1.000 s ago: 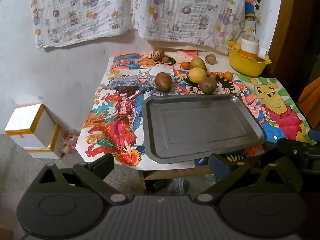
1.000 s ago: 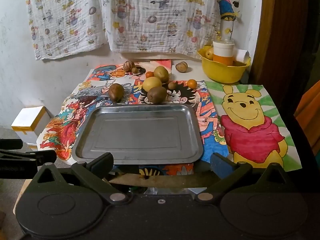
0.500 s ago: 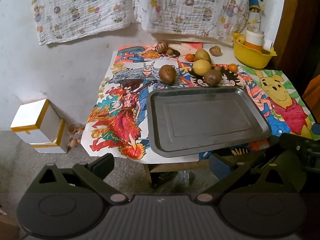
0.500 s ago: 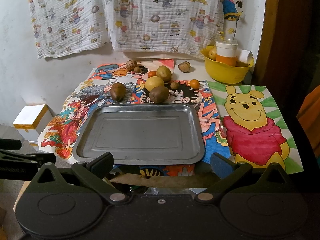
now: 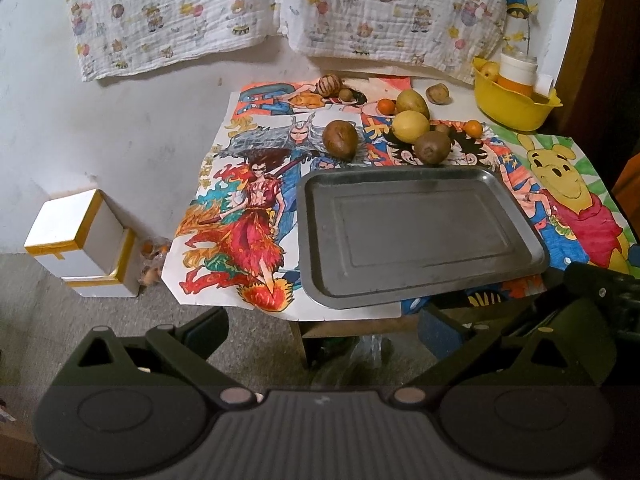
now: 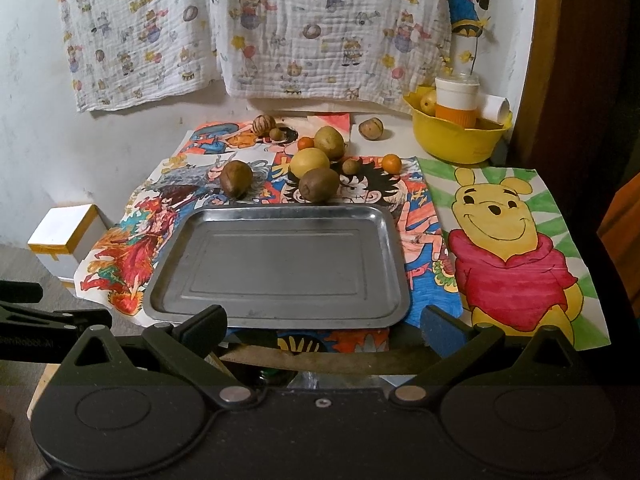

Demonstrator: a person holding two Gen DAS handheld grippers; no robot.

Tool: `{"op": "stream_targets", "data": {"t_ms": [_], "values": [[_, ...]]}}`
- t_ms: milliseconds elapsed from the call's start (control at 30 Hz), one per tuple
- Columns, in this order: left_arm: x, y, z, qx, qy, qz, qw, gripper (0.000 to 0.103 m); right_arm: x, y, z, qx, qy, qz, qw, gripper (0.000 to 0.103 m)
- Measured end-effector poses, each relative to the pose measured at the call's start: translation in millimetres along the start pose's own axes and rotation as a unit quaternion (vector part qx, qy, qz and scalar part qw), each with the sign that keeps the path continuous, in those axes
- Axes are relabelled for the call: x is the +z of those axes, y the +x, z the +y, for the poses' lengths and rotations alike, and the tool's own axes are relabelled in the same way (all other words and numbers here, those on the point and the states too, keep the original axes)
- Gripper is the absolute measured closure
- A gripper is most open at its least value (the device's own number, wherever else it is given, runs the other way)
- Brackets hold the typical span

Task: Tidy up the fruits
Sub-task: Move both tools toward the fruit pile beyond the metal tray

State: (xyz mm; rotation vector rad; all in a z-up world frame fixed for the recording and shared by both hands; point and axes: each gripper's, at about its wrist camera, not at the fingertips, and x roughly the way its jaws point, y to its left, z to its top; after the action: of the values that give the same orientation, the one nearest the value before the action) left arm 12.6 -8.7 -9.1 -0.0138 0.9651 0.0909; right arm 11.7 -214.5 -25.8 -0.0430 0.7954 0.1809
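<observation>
Right wrist view: we see our right gripper (image 6: 322, 328) held just short of the table's near edge, its jaws spread wide with nothing between them.
Left wrist view: our left gripper (image 5: 322, 330) hangs off the table's near left corner, above the floor, jaws likewise apart and holding nothing.
Writing: pale lettering on the black gripper body at the left edge of the right view reads partly "Robot"; the rest we cannot make out. Yellow characters run down the left side of the colourful cartoon poster (image 5: 256, 216); we cannot read them.
Tray: a rectangular grey metal tray (image 6: 280, 316) lies on the posters with nothing in it.
Fruits: all sit on the table beyond the tray's far rim. A brown round fruit (image 6: 319, 185) is just beside that rim, a yellow lemon-like fruit (image 6: 309, 161) touches it from behind, and a second brown fruit (image 6: 236, 179) lies apart to the left. Farther back are a greenish-yellow oval fruit (image 6: 329, 142), two small orange fruits (image 6: 391, 163) and several small brown ones.
Bowl: a yellow plastic bowl (image 6: 456, 142) at the far right corner holds a white-and-orange cup (image 6: 456, 100) and a yellow fruit.
Bear drawing: a yellow bear in a red shirt (image 6: 508, 248) covers the right side of the table.
</observation>
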Motion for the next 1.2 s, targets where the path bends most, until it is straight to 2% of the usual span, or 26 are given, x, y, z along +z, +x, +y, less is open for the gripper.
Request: {"op": "stream_targets", "data": {"t_ms": [500, 667, 933, 1200], "values": [[5, 20, -11, 0.019, -0.015, 0.030, 0.9993, 0.001, 10, 25, -18, 0.016, -0.004, 0.029, 0.999, 0.000], [8, 31, -14, 0.030, -0.022, 0.048, 0.9981, 0.001, 13, 40, -25, 0.025, -0.010, 0.051, 0.998, 0.000], [18, 44, -26, 0.045, -0.031, 0.061, 0.9967, 0.001, 24, 64, -33, 0.056, -0.024, 0.084, 0.995, 0.000], [34, 53, -39, 0.065, -0.050, 0.061, 0.9948, 0.001, 45, 84, -49, 0.081, -0.047, 0.083, 0.992, 0.000]]}}
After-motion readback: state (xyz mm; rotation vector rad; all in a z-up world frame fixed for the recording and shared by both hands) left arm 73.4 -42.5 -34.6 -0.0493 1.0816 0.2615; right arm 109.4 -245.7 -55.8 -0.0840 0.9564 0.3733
